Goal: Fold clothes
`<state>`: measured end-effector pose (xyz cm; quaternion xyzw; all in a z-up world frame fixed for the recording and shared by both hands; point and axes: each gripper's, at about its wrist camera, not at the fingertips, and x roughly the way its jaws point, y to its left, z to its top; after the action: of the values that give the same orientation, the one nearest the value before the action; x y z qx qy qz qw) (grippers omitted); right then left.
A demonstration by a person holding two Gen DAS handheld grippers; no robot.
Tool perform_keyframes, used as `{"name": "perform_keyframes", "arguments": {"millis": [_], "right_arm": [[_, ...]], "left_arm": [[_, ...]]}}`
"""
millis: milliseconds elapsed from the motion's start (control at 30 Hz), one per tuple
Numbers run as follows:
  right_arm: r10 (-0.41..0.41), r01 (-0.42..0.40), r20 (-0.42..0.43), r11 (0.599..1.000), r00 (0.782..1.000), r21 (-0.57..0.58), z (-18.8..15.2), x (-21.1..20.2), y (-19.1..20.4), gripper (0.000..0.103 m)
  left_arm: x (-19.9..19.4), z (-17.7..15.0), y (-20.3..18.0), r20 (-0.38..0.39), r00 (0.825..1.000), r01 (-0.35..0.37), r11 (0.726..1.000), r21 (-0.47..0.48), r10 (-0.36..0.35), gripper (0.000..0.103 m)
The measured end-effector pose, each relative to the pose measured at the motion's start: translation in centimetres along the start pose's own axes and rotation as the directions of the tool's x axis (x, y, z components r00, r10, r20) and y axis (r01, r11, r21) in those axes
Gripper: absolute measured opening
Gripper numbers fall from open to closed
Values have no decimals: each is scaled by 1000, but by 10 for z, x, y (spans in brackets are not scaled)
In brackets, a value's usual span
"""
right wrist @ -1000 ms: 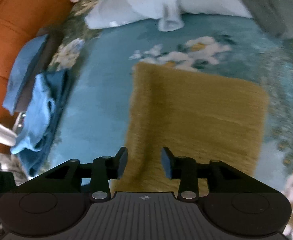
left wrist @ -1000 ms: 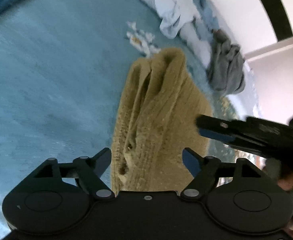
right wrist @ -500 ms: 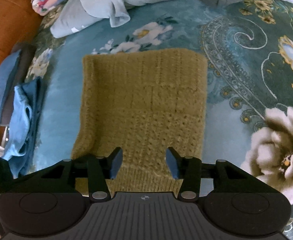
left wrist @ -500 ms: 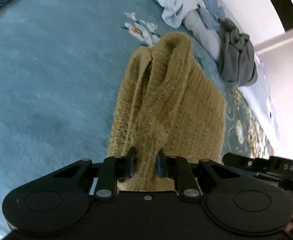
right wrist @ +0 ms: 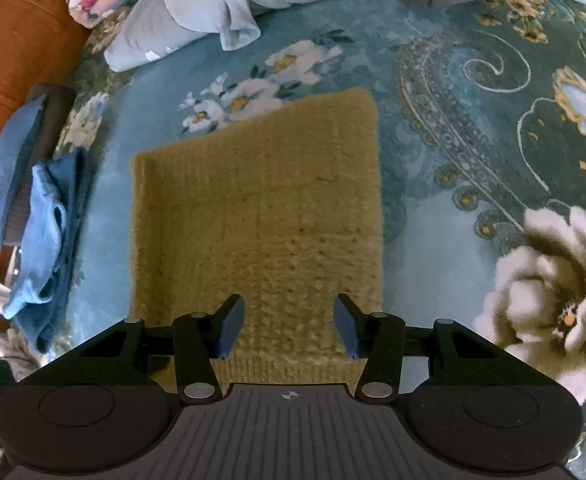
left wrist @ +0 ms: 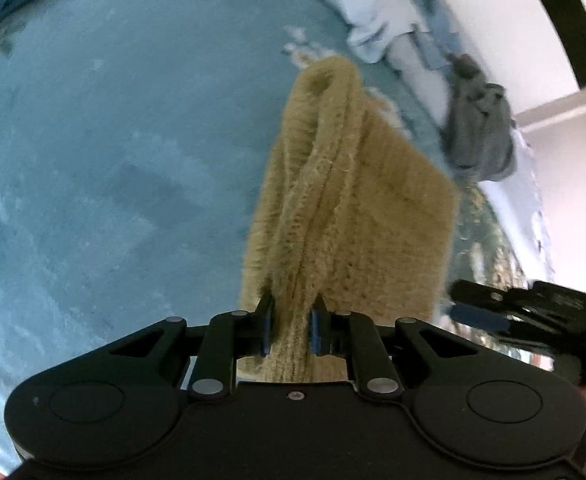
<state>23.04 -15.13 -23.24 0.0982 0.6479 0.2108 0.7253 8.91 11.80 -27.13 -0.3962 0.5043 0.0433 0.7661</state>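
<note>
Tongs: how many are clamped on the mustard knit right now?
1. The left tongs are shut on the near edge of the mustard knit. The right tongs are open over its near edge, gripping nothing.

Mustard knit sweater folded flat on teal floral blanket (near edge bunched, lifted).

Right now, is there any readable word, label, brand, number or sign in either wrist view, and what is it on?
None can be read.
Right gripper, seen from the left wrist view: faint marks on its black body, too blurred to read.
Right wrist mount: a small crosshair mark, no letters.
Mustard knit garment, bedspread, left gripper: no text visible.
</note>
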Motion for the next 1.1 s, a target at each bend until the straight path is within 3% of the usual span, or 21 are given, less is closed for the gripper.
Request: {"name": "perform_keyframes", "arguments": {"millis": [133, 400, 467, 533, 633, 700, 733, 767, 900, 1100], "right_arm": [[-8, 8, -6, 1000, 1000, 6, -3, 1, -4, 47], [-14, 14, -16, 1000, 1000, 20, -11, 3, -10, 52], [-17, 17, -16, 1000, 1000, 22, -13, 3, -13, 55], [-16, 16, -12, 999, 1000, 33, -15, 4, -16, 57], [-9, 8, 4, 998, 1000, 64, -19, 3, -22, 64], [4, -7, 27, 995, 1000, 101, -24, 3, -27, 79], [19, -25, 45, 992, 999, 122, -27, 3, -29, 87], [34, -43, 62, 989, 997, 143, -30, 2, -32, 89], [79, -109, 137, 967, 987, 231, -46, 2, -43, 103], [124, -193, 188, 890, 974, 413, -79, 12, -62, 103]], "left_arm": [[16, 9, 0, -1, 1000, -30, 998, 47, 30, 19], [4, 17, 1, -3, 1000, 4, 996, 93, -3, 30], [1, 19, 1, -4, 1000, 12, 994, 105, -12, 45], [-2, 21, 1, -5, 1000, 21, 993, 117, -20, 51], [-7, 28, -1, 11, 1000, 25, 990, 141, -27, 77], [-10, 35, -6, 39, 999, 20, 986, 163, -27, 85], [-11, 39, -8, 53, 998, 18, 985, 174, -27, 94], [-11, 44, -11, 69, 997, 16, 983, 182, -29, 99], [-11, 61, -18, 120, 992, 8, 977, 213, -34, 101], [3, 103, -22, 107, 992, 42, 972, 233, -69, 101]]}}
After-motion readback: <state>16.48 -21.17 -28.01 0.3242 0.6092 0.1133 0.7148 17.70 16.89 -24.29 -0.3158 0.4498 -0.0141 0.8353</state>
